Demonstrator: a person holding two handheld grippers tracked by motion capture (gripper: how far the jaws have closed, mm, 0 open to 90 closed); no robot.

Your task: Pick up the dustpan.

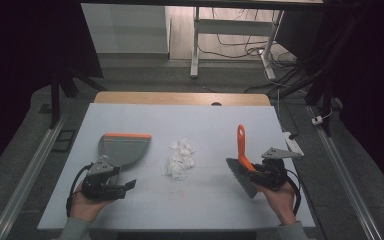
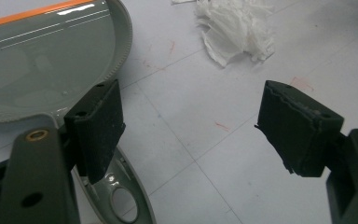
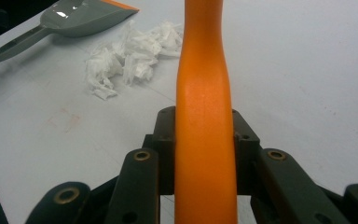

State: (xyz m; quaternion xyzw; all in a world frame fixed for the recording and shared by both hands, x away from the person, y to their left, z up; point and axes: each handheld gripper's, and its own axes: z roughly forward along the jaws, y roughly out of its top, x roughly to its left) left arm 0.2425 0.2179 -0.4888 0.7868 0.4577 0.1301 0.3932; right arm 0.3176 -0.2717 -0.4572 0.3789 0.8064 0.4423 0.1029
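A: How does the brush (image 1: 243, 160) look?
B: Orange handle, grey bristles, clamped in the right hand-held gripper (image 1: 266, 173) over the counter (image 1: 215, 117).
A: The dustpan (image 1: 122, 147)?
B: Grey, orange-lipped, nothing in it; paper scraps (image 1: 180, 159) lie beside it. The left hand-held gripper (image 2: 191, 126) gapes wide by its handle.

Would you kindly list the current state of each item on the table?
Grey plastic dustpan with orange lip: lying flat, ungripped.
Shredded white paper pile: loose on the table, unswept.
Orange-handled grey brush: clamped by its handle.
Left gripper: open beside the dustpan's handle.
Right gripper: shut on the brush.
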